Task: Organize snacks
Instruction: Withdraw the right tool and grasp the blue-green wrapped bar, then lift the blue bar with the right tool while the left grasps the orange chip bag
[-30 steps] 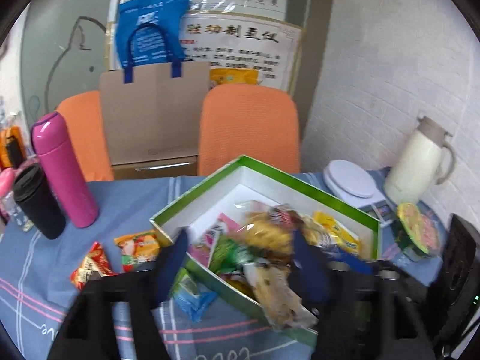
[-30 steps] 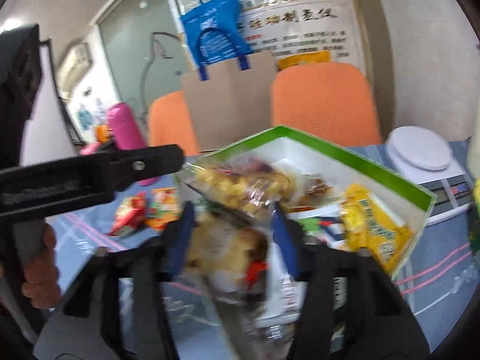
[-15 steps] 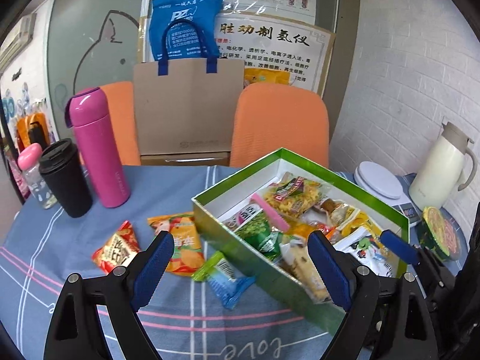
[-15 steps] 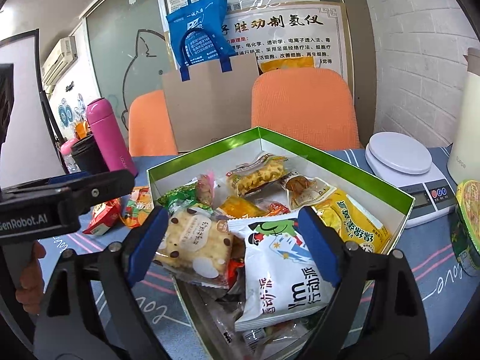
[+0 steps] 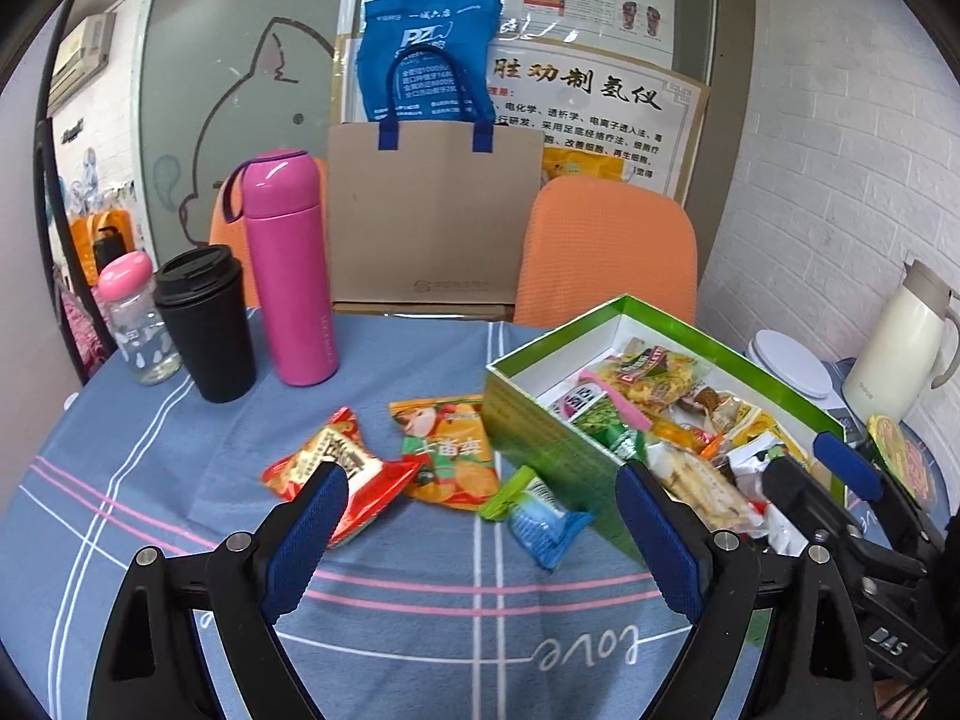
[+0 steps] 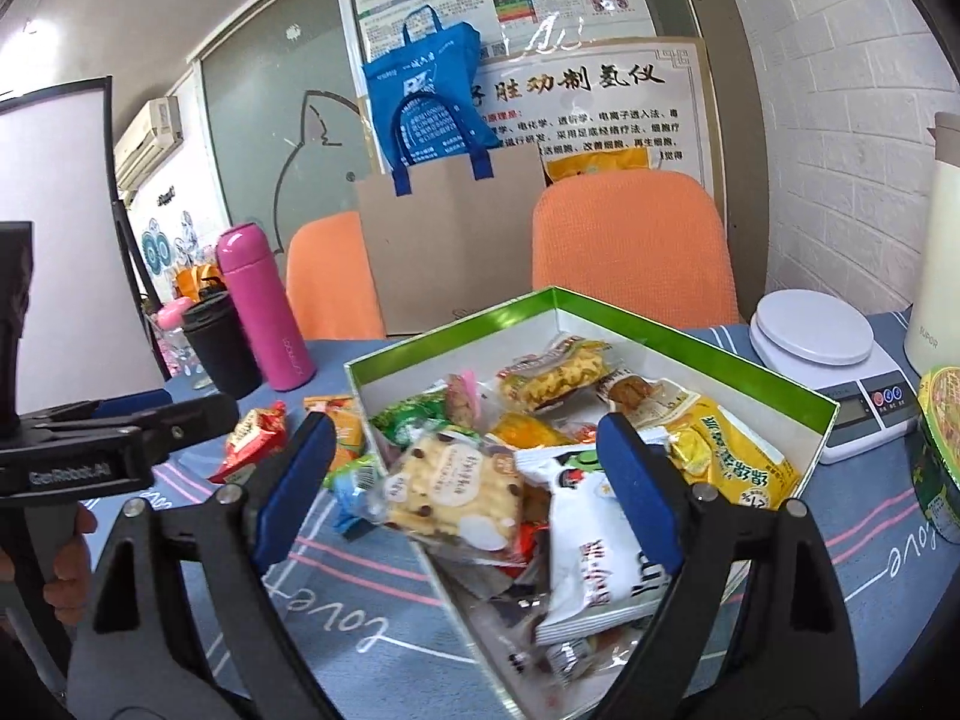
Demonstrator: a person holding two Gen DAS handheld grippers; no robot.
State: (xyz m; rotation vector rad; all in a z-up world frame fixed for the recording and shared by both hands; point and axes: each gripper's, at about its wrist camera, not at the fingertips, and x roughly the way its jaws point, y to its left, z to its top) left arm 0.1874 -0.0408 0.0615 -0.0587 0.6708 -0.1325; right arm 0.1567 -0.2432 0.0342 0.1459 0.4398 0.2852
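On the table (image 5: 150,480), covered with a blue cloth, a pink flask (image 5: 291,270) stands beside a black cup (image 5: 207,324) and a small bottle (image 5: 135,318) with a pink cap. Behind are two orange chairs (image 5: 606,252), a brown paper bag (image 5: 429,222) and a blue bag (image 5: 429,48). At the right stand a white scale (image 6: 828,354) and a cream jug (image 5: 900,348).

Blue striped tablecloth (image 5: 180,420) (three loose snack packets (image 5: 447,450), green box (image 5: 552,456), pink flask (image 5: 288,270), black cup (image 5: 204,324))
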